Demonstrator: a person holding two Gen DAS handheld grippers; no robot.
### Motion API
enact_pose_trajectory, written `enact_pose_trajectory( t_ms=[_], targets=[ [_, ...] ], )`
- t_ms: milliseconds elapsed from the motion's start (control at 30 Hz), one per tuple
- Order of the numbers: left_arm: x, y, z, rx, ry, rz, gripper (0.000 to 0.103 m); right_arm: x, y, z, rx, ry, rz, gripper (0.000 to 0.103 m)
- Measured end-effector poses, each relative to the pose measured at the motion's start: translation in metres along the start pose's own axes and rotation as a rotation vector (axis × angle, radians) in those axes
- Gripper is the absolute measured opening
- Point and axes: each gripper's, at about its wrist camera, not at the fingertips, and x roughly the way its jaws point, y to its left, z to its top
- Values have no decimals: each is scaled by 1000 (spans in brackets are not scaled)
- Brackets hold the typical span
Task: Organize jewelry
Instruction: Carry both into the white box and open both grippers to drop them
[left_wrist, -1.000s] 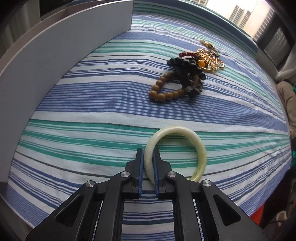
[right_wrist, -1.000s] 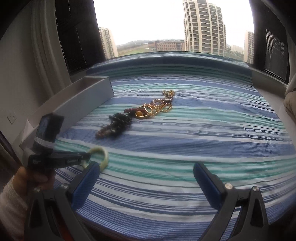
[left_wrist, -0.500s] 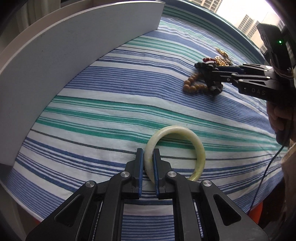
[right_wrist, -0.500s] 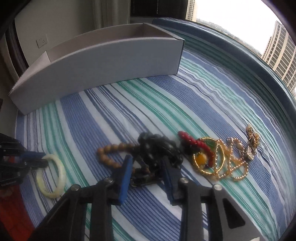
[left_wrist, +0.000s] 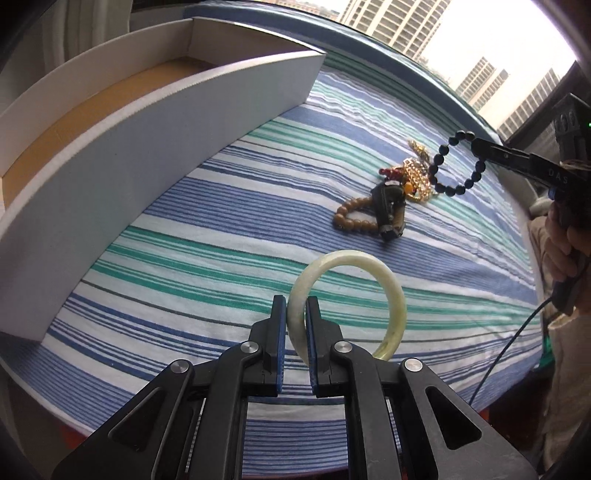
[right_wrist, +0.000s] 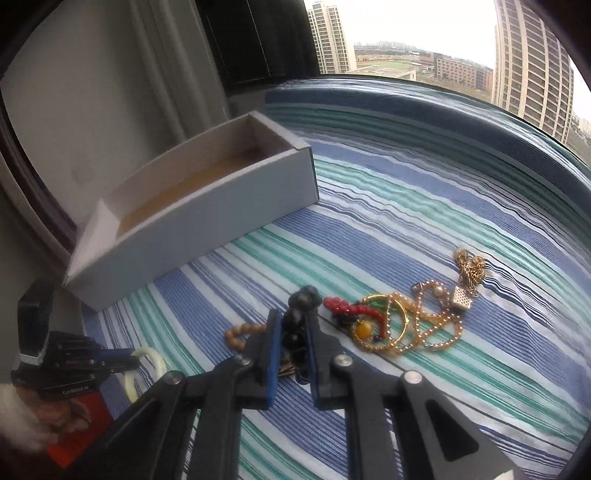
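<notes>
The left gripper (left_wrist: 296, 317) is clamping a pale green bangle (left_wrist: 349, 299), its jaws pressing the ring's near edge and holding it clear above the striped cloth (left_wrist: 229, 236). The right gripper (right_wrist: 291, 332) is pinching a string of black beads (left_wrist: 448, 168), which is hanging as a loop off the cloth. A brown bead bracelet (left_wrist: 351, 218), red beads (right_wrist: 341, 308) and gold chains (right_wrist: 417, 325) are lying in a heap on the cloth. An open white box (right_wrist: 207, 218) is sitting near the cloth's far left edge.
</notes>
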Motion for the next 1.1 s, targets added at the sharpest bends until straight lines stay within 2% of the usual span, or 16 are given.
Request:
enact_pose_trajectory(
  t_ms=[133,300,400,500,600,700,733,767,800,833,867,967,1100],
  targets=[
    [-45,19,28,-39,-90,15,8,-13,25,26,-31,-52,35,13],
    [-88,70,69,-125,-185,133,8,0,81,74,-84,-114,145,13],
    [-93,109,88,-201,-193,208,8,28,118,102,-102,-131,219,13],
    [-85,144,98,-272,-181,315,8,70,151,124,-103,-115,267,13],
    [-73,168,98,-308,-160,412,8,118,180,134,-118,-70,263,13],
    [-59,181,93,-318,-126,485,13,164,202,134,-130,-10,223,14],
    [-58,184,92,-315,-120,514,19,177,205,132,-125,17,203,14],
    [-59,188,91,-308,-120,548,39,189,208,130,-122,45,171,18],
    [-59,188,90,-297,-133,578,52,200,210,127,-127,71,133,30],
    [-62,188,90,-281,-156,606,70,207,213,124,-137,86,114,35],
    [-63,187,90,-261,-181,634,73,215,215,120,-152,100,102,36],
    [-63,188,89,-240,-201,709,73,229,217,109,-190,145,71,36],
    [-53,191,85,-226,-177,777,73,226,223,96,-295,140,3,34]
  ],
)
